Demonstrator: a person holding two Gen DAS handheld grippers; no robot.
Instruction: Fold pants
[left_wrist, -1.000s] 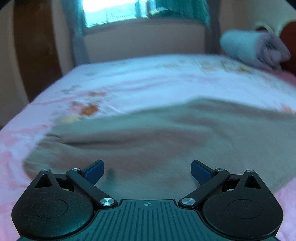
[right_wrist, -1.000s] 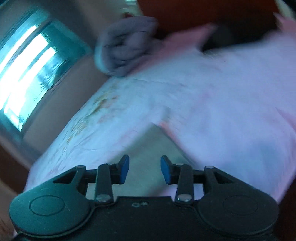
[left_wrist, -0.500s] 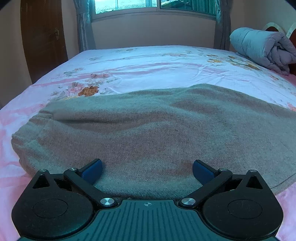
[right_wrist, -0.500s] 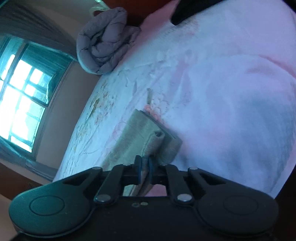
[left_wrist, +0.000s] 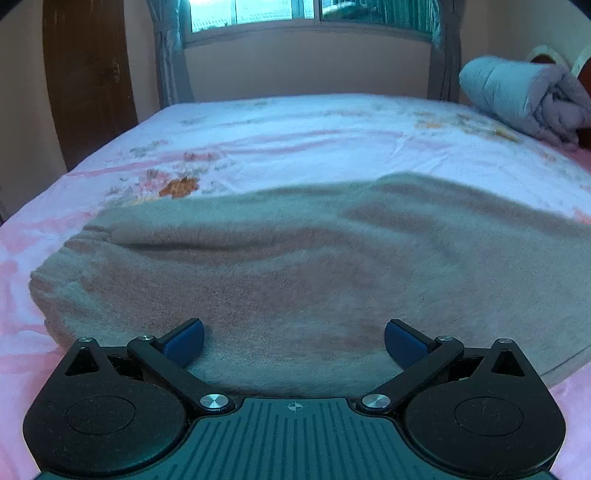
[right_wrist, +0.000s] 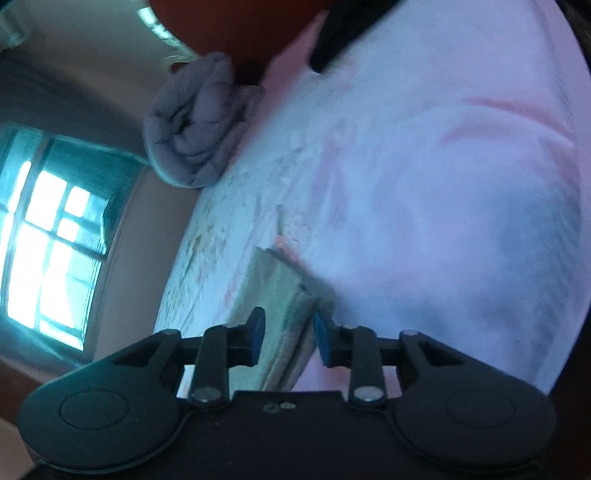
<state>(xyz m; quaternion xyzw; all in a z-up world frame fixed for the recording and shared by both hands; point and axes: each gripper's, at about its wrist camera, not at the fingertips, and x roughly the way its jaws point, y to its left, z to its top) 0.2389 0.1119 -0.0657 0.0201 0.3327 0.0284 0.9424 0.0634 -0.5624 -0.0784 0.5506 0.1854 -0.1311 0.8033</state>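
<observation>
Rolled quilt (left_wrist: 524, 98) at bed's (left_wrist: 314, 129) far right corner, pants (left_wrist: 295, 266) along near edge, open sheet beyond, left gripper (left_wrist: 294, 341) spread wide above them, right gripper (right_wrist: 289, 338) opening, cuff end between its pads.

Pants (left_wrist: 295, 266) lie spread across the near part of the bed (left_wrist: 314, 129), with both tools at their near edge.

Taking the pants as landmark: in the left wrist view they stretch from side to side on the bed, and the bare bed runs on behind them to a wall with a window (left_wrist: 310, 14). A rolled quilt (left_wrist: 524, 96) lies on the bed far behind them to the right, a door (left_wrist: 88, 81) stands behind them to the left. The left tool (left_wrist: 294, 341) sits over their near edge, jaws wide apart. In the right wrist view the right tool (right_wrist: 289, 338) straddles a folded edge of the pants (right_wrist: 280, 306), jaws opening, the cloth between them.
</observation>
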